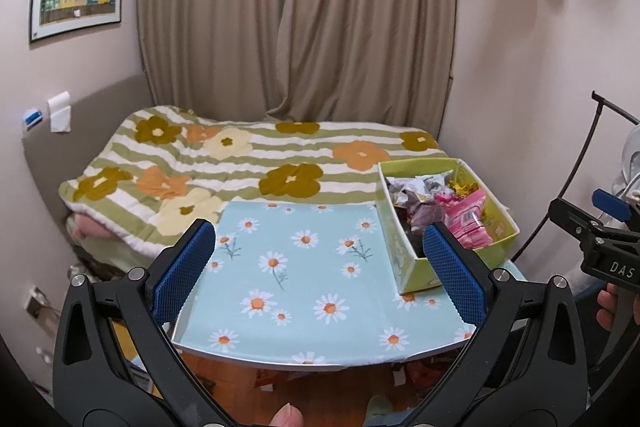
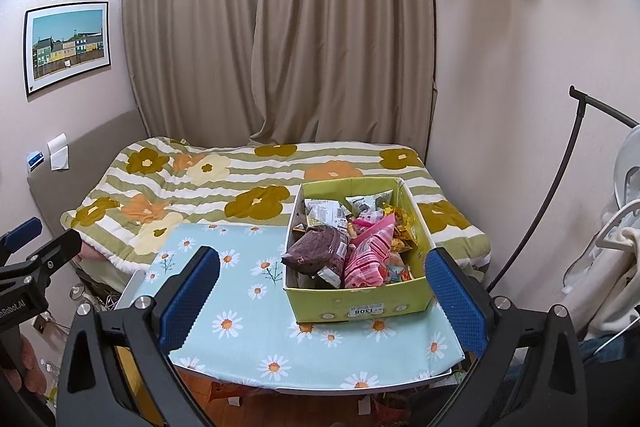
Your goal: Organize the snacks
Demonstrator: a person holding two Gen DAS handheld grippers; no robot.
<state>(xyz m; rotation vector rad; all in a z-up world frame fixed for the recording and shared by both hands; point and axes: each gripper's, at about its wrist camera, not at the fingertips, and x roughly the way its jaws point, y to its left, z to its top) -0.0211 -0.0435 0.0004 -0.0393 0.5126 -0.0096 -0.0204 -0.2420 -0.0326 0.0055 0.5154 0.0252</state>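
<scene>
Both grippers gape, holding nothing, over the daisy-cloth table.
Left gripper and right gripper hang released; snacks all sit piled in the green box on the table, fitting either stage. Only the right wrist view shows the box's label.
</scene>
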